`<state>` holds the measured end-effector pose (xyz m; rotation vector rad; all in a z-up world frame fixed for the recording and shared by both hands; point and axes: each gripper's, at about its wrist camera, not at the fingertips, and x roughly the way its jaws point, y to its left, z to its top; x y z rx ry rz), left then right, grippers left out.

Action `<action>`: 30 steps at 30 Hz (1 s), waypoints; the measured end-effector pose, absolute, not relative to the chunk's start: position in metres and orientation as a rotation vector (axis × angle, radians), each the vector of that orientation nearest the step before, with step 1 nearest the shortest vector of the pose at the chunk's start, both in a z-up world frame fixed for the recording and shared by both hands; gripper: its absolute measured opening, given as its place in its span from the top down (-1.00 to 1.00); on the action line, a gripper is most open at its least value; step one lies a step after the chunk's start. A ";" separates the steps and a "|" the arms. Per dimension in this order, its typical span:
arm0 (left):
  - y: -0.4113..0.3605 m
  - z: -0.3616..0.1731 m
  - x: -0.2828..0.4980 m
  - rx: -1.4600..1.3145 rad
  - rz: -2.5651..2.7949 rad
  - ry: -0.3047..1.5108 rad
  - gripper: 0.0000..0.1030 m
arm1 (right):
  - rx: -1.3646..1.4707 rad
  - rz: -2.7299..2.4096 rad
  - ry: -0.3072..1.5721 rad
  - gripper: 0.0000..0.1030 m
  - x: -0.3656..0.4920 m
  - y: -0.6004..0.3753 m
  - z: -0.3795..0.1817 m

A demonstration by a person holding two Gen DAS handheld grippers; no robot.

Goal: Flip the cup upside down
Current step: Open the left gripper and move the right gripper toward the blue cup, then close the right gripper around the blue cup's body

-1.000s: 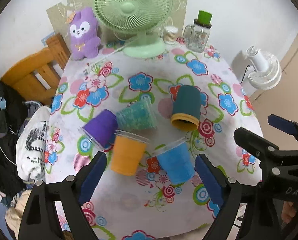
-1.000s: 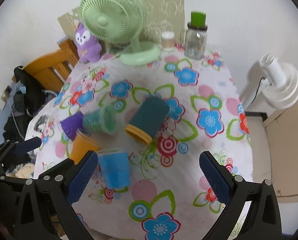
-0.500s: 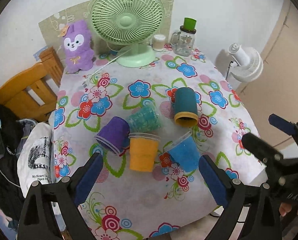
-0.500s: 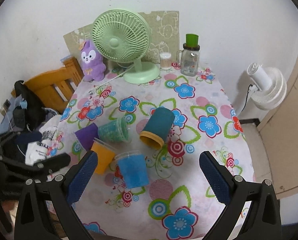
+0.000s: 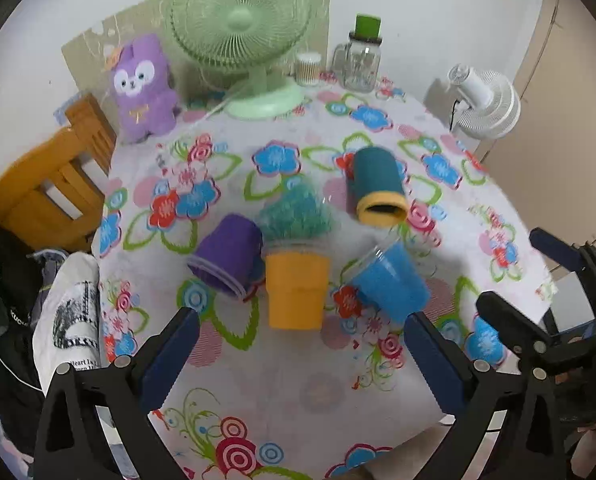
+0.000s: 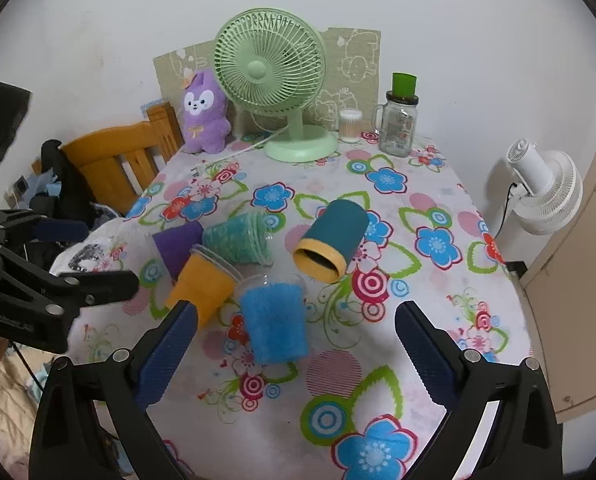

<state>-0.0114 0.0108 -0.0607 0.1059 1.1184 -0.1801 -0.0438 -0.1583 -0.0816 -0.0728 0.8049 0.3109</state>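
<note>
Several cups lie on their sides on the floral tablecloth: a purple cup [image 5: 228, 257], a green glitter cup [image 5: 298, 212], an orange cup [image 5: 296, 287], a blue cup [image 5: 391, 283] and a dark teal cup with a yellow rim [image 5: 377, 186]. The right wrist view shows them too: purple [image 6: 177, 245], green [image 6: 238, 238], orange [image 6: 202, 288], blue [image 6: 276, 322], teal [image 6: 331, 242]. My left gripper [image 5: 298, 354] is open and empty, above the table's near edge, short of the orange cup. My right gripper [image 6: 296, 346] is open and empty, near the blue cup.
A green desk fan [image 6: 272, 80], a purple plush toy [image 6: 204, 112], a glass jar with a green lid [image 6: 397, 120] and a small container [image 6: 349, 125] stand at the table's back. A wooden chair [image 5: 46, 184] is left, a white fan [image 6: 545, 188] right.
Both grippers have pulled back and up from the table, then the left one came a little closer again. The cups have not moved. Both grippers stay open.
</note>
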 end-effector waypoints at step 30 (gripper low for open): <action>0.015 -0.178 -0.020 0.127 -0.104 1.210 -1.00 | -0.001 0.400 0.767 -0.12 -0.033 -0.155 -0.207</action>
